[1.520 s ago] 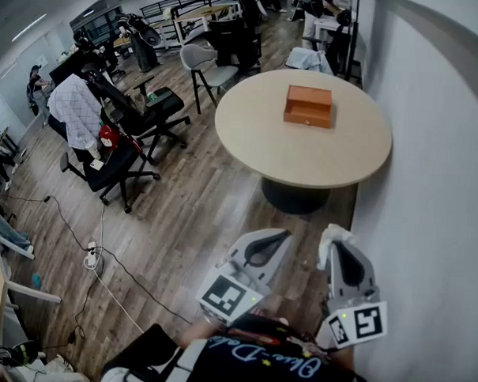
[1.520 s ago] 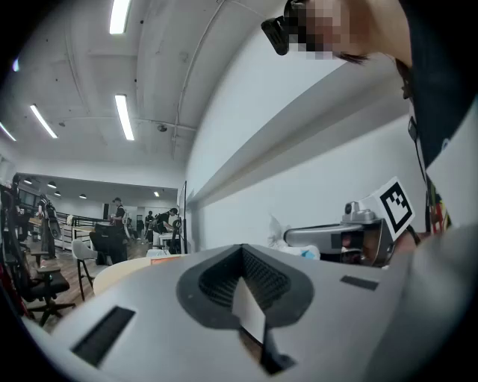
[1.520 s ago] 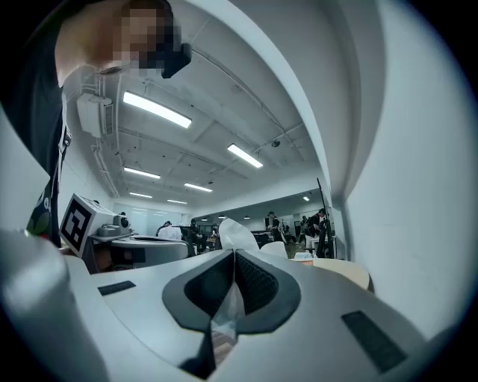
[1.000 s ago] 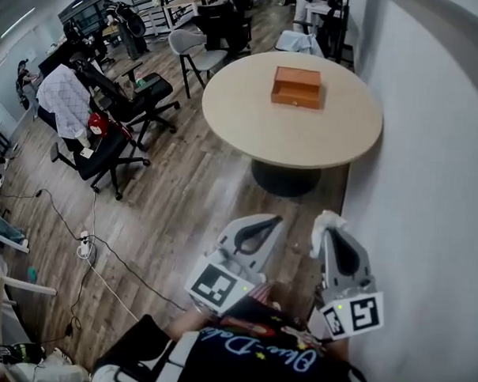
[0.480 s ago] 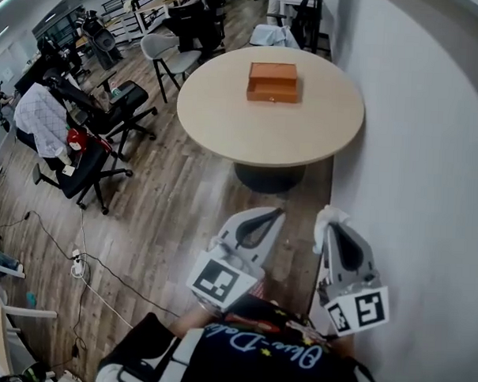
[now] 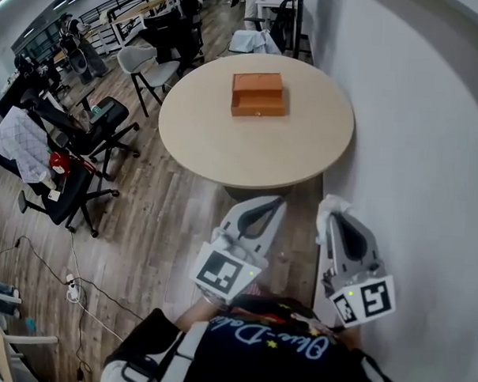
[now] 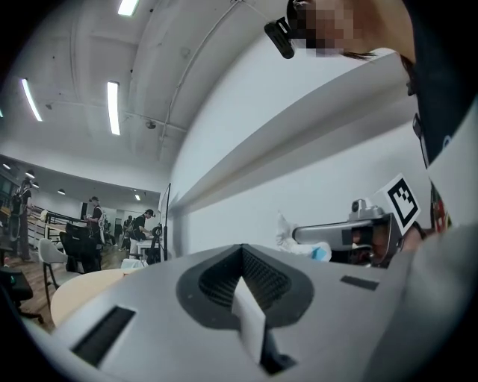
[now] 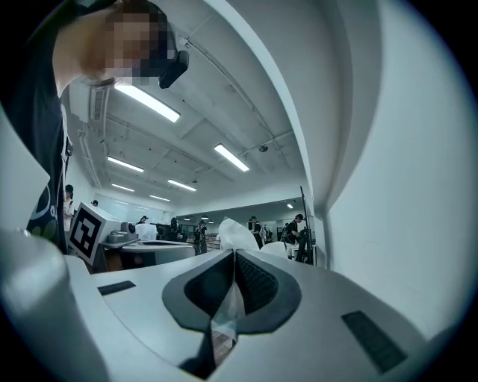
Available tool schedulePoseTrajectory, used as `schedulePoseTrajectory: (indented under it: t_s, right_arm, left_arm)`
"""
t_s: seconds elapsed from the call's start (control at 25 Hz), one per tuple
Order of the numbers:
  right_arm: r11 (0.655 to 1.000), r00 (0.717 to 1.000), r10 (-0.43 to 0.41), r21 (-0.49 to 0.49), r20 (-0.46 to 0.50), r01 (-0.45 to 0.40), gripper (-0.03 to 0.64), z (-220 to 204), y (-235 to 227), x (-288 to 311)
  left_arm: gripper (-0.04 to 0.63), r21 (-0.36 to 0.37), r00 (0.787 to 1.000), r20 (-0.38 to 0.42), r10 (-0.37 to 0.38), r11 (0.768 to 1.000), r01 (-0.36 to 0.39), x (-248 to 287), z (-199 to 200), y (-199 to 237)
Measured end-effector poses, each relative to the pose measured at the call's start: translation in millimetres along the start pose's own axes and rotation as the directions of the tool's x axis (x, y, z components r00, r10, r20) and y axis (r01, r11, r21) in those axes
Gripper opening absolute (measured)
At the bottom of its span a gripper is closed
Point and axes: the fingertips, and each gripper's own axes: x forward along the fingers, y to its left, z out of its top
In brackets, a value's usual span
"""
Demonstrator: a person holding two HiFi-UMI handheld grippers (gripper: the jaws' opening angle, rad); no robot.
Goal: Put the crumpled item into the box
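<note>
- While the right gripper (image 6: 334, 212) has its jaws pinched tight on the crumpled item (image 6: 330, 204), a white wad of paper or tissue poking past the tips, the load hangs clear of the table, just beside the wall (image 6: 415, 138).
- Left gripper (image 6: 267, 206): jaws pressed together, nothing between them, riding alongside the right one.
- Key relation: the box (image 6: 257, 94) lies ahead and to the left of the loaded gripper, well apart from it. It sits on the round table (image 6: 225, 158), nearer the far edge than the near one.
- Its long axis runs side to side, and a drawer-like front faces the person.
- My call: the right gripper has to travel forward and leftward across the near edge. Whether the box is open on top, I cannot tell.
- Writing: no brand shows on the box. Both grippers carry square black-and-white markers, and the script lettering on the dark shirt (image 6: 256, 349) is not legible.
</note>
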Motion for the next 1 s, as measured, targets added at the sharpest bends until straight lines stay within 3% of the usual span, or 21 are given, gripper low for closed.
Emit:
schedulePoseTrajectory:
  t_s: [0.48, 1.0]
  right_arm:
    - [0.999, 0.999, 0.035, -0.001, -0.024, -0.035, 0.005, -13, -4, 103]
    - [1.000, 0.999, 0.020, -0.016, -0.044, -0.020, 0.005, -27, 6, 171]
  left_arm:
    - [-0.008, -0.014, 0.999, -0.022, 0.039, 0.999, -0.039, 23, -17, 97]
    - [-0.008, -0.024, 0.999, 0.001, 0.032, 0.999, -0.032, 24, -31, 163]
